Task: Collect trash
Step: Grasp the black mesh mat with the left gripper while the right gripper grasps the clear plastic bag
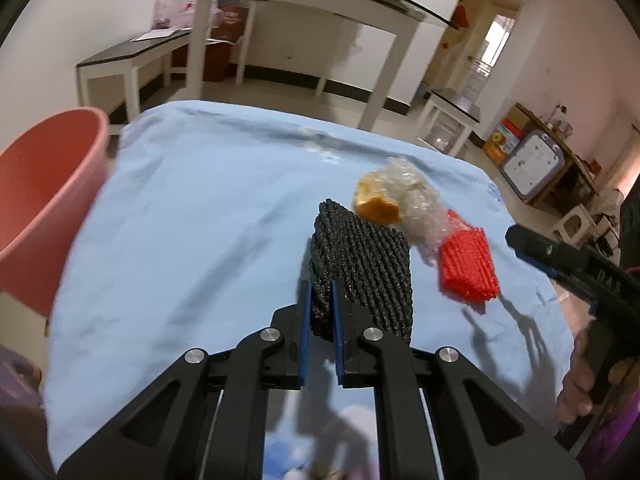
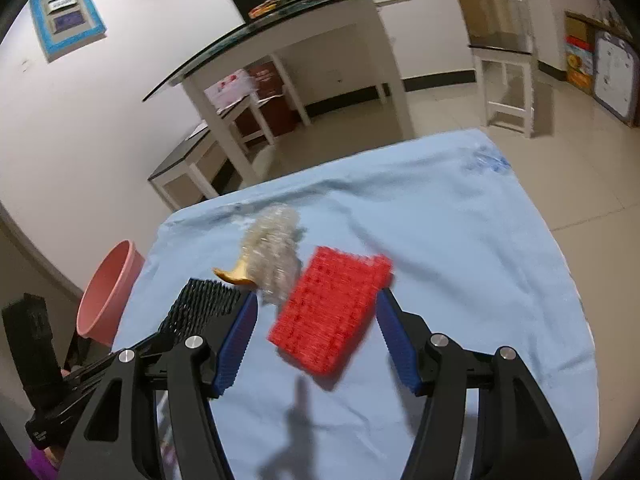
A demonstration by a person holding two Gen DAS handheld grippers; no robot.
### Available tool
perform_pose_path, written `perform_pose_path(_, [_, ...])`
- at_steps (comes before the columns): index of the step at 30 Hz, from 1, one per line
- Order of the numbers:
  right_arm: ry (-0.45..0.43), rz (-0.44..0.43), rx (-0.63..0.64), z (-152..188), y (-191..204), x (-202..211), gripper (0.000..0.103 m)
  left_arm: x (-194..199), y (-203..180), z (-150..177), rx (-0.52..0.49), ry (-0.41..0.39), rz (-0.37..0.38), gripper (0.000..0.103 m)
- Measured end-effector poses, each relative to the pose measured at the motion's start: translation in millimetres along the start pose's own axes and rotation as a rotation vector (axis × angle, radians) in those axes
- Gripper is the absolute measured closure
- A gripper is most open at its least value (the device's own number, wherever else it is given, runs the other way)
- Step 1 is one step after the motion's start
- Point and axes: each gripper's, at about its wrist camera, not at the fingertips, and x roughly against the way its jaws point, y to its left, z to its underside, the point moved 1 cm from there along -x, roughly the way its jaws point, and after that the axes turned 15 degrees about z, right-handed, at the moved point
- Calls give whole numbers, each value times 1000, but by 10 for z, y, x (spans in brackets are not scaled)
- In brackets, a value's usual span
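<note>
My left gripper point(image 1: 321, 292) is shut on a black foam net sleeve point(image 1: 368, 268), holding it above the blue cloth. The sleeve also shows in the right wrist view point(image 2: 204, 306) at the left. My right gripper point(image 2: 316, 300) is open, its blue fingers on either side of a red foam net point(image 2: 330, 314), which also shows in the left wrist view point(image 1: 468, 270). Whether the fingers touch it I cannot tell. A crumpled clear plastic bag point(image 1: 412, 196) point(image 2: 276, 254) and an orange peel point(image 1: 376, 206) point(image 2: 234, 276) lie just beyond. A pink bin point(image 1: 44, 200) point(image 2: 108, 292) stands at the table's left.
The table is covered by a light blue cloth point(image 1: 192, 208) point(image 2: 460, 248). Beyond it stand a glass-topped white table point(image 1: 304, 8), a low dark-topped bench point(image 1: 128, 60) and a white stool point(image 2: 508, 80). The right gripper's body point(image 1: 576, 276) enters the left wrist view at the right.
</note>
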Motion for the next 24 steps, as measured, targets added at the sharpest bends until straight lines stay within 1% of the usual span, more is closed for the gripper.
perform_pose_path(4, [-9,-8,74,-102,253,-62,42,160,125,62,29,-9,-34,94])
perform_pose_path(9, [10,24,149,-187,481,-240,42,322,212,127,54,-20,-69,94])
perform_pose_path(17, [43,87,240,-231,625,-547,43,391,272,120,82,-32,-100,94])
perform_pose_path(18, [57,95,247,-226,626,-604,45,396,271,117,85,-35,-99,94])
perform_pose_path(20, [82,85,253,-222,641,-679,55,388,258,102,83,-41,-99,94])
perform_pose_path(21, [88,80,255,-228,658,-703,58,394,255,98,80,-43,-100,94])
perform_pose_path(22, [89,79,262,-225,675,-716,67,402,260,95,77,-46,-100,94])
perform_pose_path(23, [89,82,269,-222,692,-722,72,416,266,89,75,-50,-100,94])
perform_pose_path(24, [86,85,269,-228,706,-713,73,429,271,85,74,-53,-98,94])
